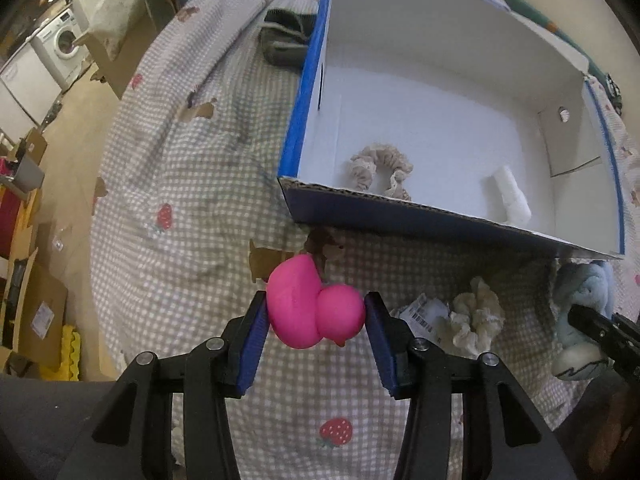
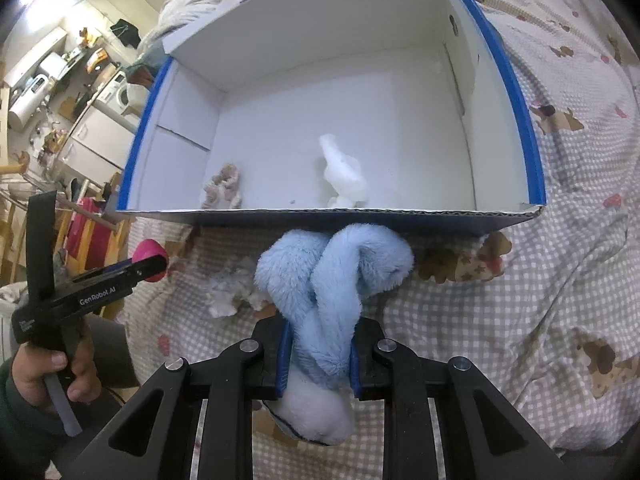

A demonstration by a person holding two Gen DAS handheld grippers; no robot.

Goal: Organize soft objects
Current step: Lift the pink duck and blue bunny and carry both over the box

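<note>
On the checked bed cover (image 1: 192, 184), the left gripper (image 1: 316, 316) has its jaws clamped on a pink duck (image 1: 308, 304) at lower centre; the right gripper (image 2: 320, 356) has its jaws clamped on a blue plush (image 2: 332, 280).

Soft indoor light, fisheye-warped edges

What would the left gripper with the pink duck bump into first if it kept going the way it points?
Probably the checked bedspread, just short of the blue box; depth is unclear.

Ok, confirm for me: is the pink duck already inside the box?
No, the pink duck is clamped in the left gripper over the checked bedspread, outside the box.
</note>
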